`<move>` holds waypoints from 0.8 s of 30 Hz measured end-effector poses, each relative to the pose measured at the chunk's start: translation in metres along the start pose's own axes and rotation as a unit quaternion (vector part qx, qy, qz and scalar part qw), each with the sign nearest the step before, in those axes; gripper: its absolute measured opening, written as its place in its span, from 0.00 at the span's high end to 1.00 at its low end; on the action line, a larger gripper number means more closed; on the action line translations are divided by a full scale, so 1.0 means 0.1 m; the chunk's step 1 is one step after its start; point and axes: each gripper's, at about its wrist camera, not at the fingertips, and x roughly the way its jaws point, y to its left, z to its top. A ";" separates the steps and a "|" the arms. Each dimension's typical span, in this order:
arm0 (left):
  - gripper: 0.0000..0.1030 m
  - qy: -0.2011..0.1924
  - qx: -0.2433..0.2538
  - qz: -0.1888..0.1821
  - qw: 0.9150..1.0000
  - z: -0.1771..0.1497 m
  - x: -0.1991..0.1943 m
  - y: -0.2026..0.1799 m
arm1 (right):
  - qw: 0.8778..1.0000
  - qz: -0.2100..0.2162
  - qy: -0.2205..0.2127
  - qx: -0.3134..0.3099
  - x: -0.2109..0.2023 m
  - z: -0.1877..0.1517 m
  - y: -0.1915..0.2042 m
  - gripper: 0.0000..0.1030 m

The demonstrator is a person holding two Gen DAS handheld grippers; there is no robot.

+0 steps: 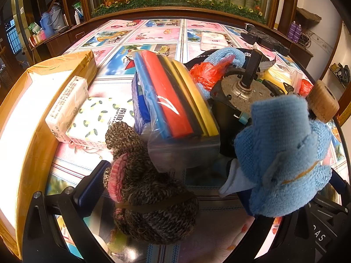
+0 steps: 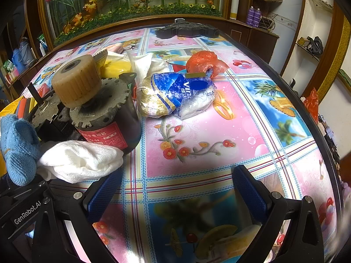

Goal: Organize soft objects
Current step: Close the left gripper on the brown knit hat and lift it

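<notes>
Closest to us, left wrist view: left gripper (image 1: 166, 188) spread wide, fingers apart, a brown knit bundle (image 1: 144, 188) with a pink cuff lying between them on the worktop (image 1: 72, 166). We cannot tell if either finger touches it; it is not squeezed. A blue terry cloth (image 1: 283, 160) is draped over the right-hand finger of that gripper, hiding the pad.

Just beyond the bundle: clear bag of coloured foam sheets (image 1: 175, 100), blue, red, black, yellow. Left of it two tissue packs (image 1: 87, 114), touching, up against a yellow-taped cardboard box (image 1: 43, 92). Right of the bag a black motor (image 1: 239, 96) with upright shaft, a tan wheel (image 1: 322, 100) near it, red plastic bag (image 1: 206, 74) and more blue cloth behind.

Right wrist view: right gripper (image 2: 177, 192) released, holding nothing, over bare patterned worktop (image 2: 197, 131). White towel (image 2: 83, 160) just beside its left finger, leaning on a red-labelled motor (image 2: 105, 118). Blue cloth (image 2: 19, 149) at far left. Further out a blue-white packet (image 2: 175, 94), then an orange bag (image 2: 204, 63), and a black object (image 2: 186, 30) at the far edge.
</notes>
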 end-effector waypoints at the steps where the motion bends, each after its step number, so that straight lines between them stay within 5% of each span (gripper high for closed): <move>1: 0.00 0.004 0.001 -0.001 1.000 0.00 0.00 0.01 | 1.000 0.000 0.000 0.000 0.00 0.00 0.00 0.01; 7: 0.00 0.045 0.055 -0.037 0.997 -0.01 -0.06 0.04 | 1.000 -0.001 0.000 -0.001 0.00 0.00 0.01 0.01; 10: 0.00 0.015 0.069 -0.049 0.996 -0.13 -0.14 0.07 | 1.000 -0.004 0.000 0.004 0.00 0.00 0.03 0.01; 20: 0.00 0.015 0.059 -0.055 0.997 -0.20 -0.20 0.12 | 0.999 0.011 0.039 -0.012 -0.08 -0.05 0.05 0.01; 24: 0.04 -0.017 0.028 -0.102 0.994 -0.20 -0.54 0.38 | 0.997 0.022 0.064 -0.036 -0.14 -0.03 0.09 0.01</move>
